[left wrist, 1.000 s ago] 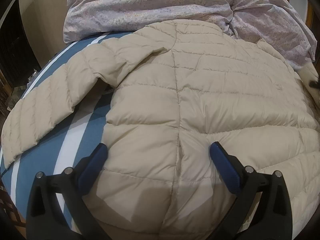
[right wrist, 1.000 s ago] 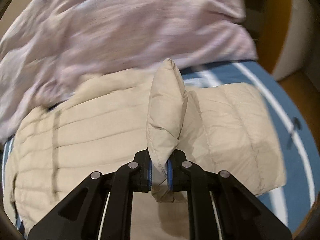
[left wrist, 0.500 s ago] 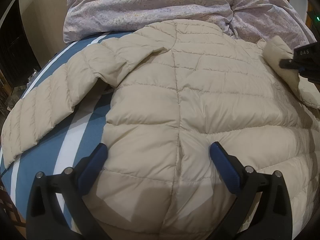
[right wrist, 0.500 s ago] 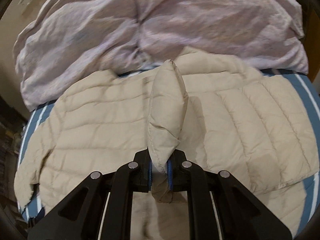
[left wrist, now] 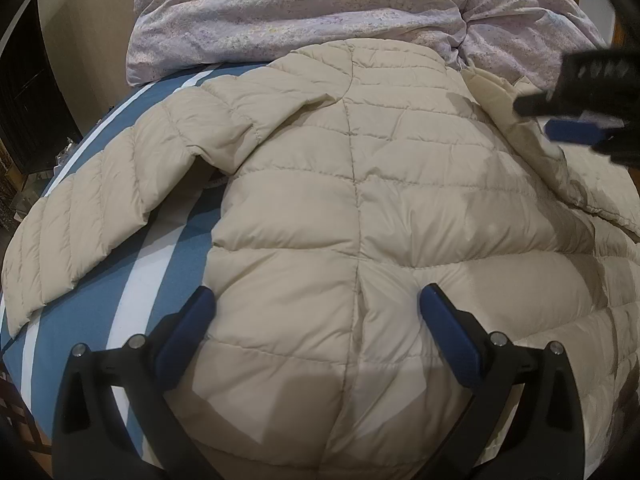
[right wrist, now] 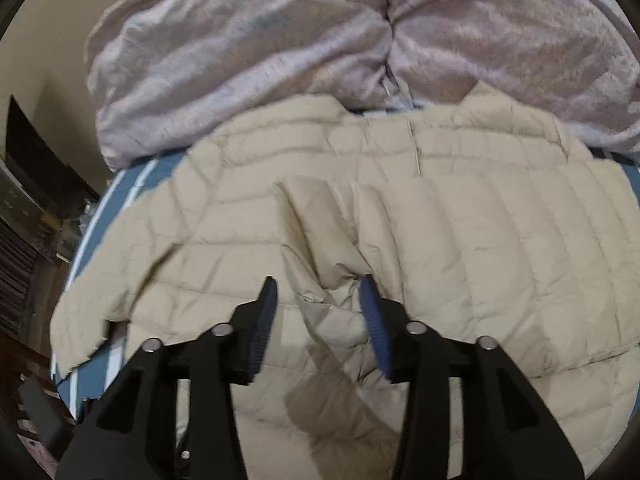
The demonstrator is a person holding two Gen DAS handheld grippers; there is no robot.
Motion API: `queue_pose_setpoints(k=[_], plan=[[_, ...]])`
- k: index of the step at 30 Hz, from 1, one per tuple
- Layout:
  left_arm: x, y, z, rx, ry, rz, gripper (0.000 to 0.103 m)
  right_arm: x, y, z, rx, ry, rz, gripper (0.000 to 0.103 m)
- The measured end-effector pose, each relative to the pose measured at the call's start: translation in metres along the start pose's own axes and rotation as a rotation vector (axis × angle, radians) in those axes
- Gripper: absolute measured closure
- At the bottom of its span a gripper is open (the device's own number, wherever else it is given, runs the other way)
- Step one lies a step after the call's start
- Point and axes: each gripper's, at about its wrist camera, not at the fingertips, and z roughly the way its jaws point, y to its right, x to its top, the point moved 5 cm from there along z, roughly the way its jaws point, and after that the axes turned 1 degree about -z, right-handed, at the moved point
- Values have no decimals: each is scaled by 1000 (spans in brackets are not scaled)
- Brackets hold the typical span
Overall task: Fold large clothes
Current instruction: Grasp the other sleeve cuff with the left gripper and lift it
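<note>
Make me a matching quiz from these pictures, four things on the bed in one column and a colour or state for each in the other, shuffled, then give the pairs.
1. puffer jacket
2. duvet
3. bed sheet
4. left sleeve

A. lilac, bunched beyond the collar
B. blue with white stripes
C. beige, quilted, back side up
D. stretched out sideways, not folded in

Pairs: 1-C, 2-A, 3-B, 4-D
</note>
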Motion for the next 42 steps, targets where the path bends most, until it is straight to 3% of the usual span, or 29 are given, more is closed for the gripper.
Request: queue_pose_setpoints(k=[2,5,12,24,31,37,42], plan=[[0,0,0,0,0,0,2,7,4,-13,-5,45,-1,42],[0,0,0,0,0,0,2,14,24,-22,-95,87,11,41],[0,0,0,0,0,0,2,-4,73,7,-206,-13,119,41],[0,0,0,5,3,3,2,-21,54,28,-240,-51,80,23],[0,-4,-9,17,5,16,2,-32,46,44,-332,-77,-6,16],[4,-39,-31,52,23,-8,2,-30,47,47,-338,-84,-9,13],[9,-100,-56,133,61,-78,2,-28,49,47,-319,-89,-4,12]])
